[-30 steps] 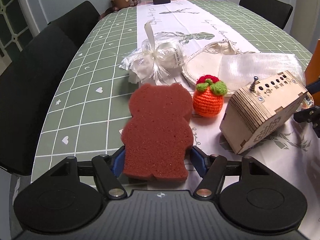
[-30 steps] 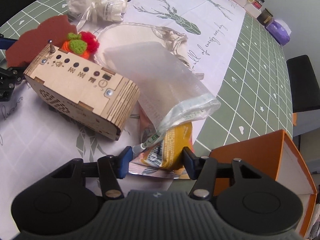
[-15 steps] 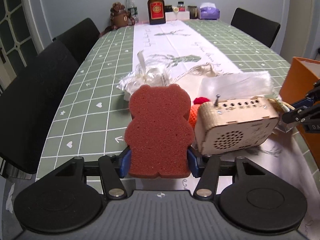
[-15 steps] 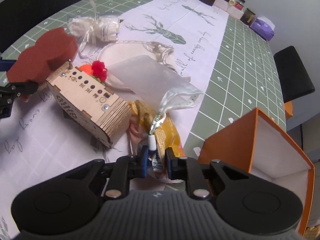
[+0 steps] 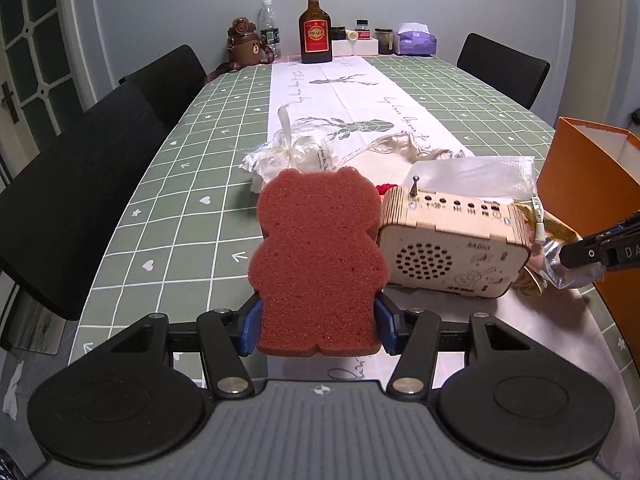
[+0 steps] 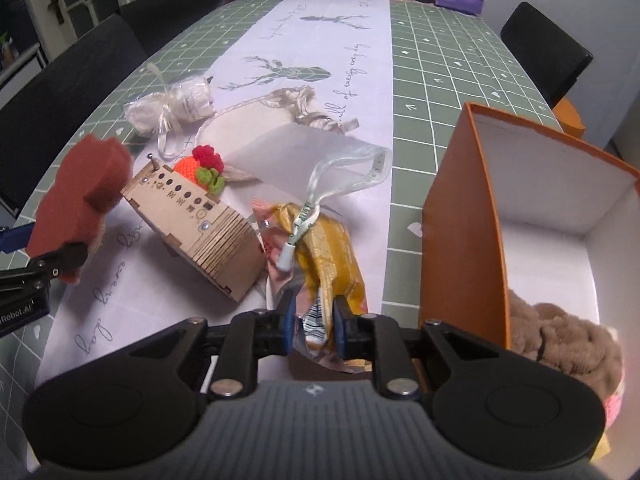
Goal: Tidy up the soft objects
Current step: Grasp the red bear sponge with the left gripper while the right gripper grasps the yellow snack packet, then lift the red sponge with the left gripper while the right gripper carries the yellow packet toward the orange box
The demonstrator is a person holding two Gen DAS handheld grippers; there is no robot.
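Observation:
My left gripper [image 5: 318, 324] is shut on a red-brown bear-shaped sponge [image 5: 318, 264], held upright above the table's near edge; the right wrist view shows that sponge [image 6: 80, 200] at far left. My right gripper [image 6: 314, 320] grips a crumpled yellow snack packet [image 6: 332, 256] between its pads, and its jaws are opening slightly. The packet hangs just left of an open orange box [image 6: 460, 240] with a brown plush toy [image 6: 560, 340] inside. A crochet orange [image 6: 200, 166], a white ribbon-tied bundle [image 6: 172, 108] and a clear zip bag [image 6: 312, 152] lie on the table.
A wooden radio [image 5: 448, 244] stands between the two grippers. A cream drawstring pouch [image 6: 228, 132] lies behind it. Bottles, jars and a tissue pack [image 5: 414, 38] line the far end of the table. Black chairs [image 5: 80, 184] stand along the left side.
The left gripper closed on the sponge and lifted it off the table. The right gripper closed on the yellow packet, rolled, and raised it beside the orange box.

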